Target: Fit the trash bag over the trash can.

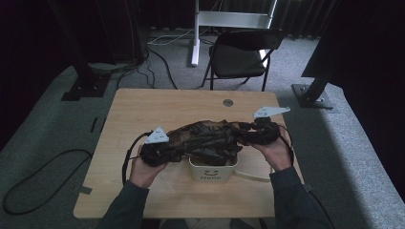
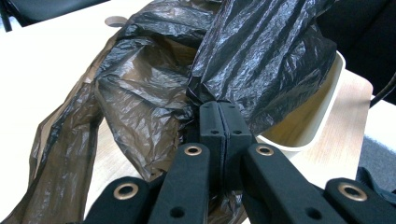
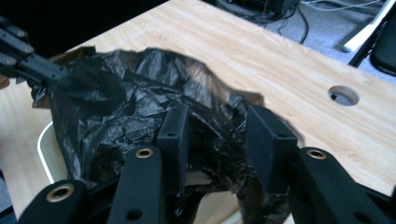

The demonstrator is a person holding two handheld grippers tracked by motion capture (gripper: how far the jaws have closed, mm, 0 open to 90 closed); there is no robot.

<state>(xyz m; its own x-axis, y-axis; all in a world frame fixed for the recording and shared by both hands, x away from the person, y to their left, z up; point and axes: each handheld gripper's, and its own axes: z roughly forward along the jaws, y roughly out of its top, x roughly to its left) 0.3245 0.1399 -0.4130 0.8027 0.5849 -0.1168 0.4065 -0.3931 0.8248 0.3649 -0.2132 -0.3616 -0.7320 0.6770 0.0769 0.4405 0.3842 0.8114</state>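
Scene: at a wooden table (image 1: 143,109) we worked a black plastic bag (image 1: 210,138) over a small cream bin (image 1: 212,171) marked "Hello", which stood near the front edge
Left gripper (image 2: 218,116): its jaws were pressed together on a fold of the bag, holding the film bunched above the bin's rim on our left
Right gripper (image 3: 219,133): its jaws stood apart with crumpled bag between them, the pads not pressing on it
Bag: draped over the bin's mouth and stretched between our two hands, part of it trailing onto the table
Step in hand: we judged this to be lining the bin, the bag's mouth not yet seated round the rim
Next move: the right gripper would need a fresh bite on the bag's edge, then a pull outward and down over the rim
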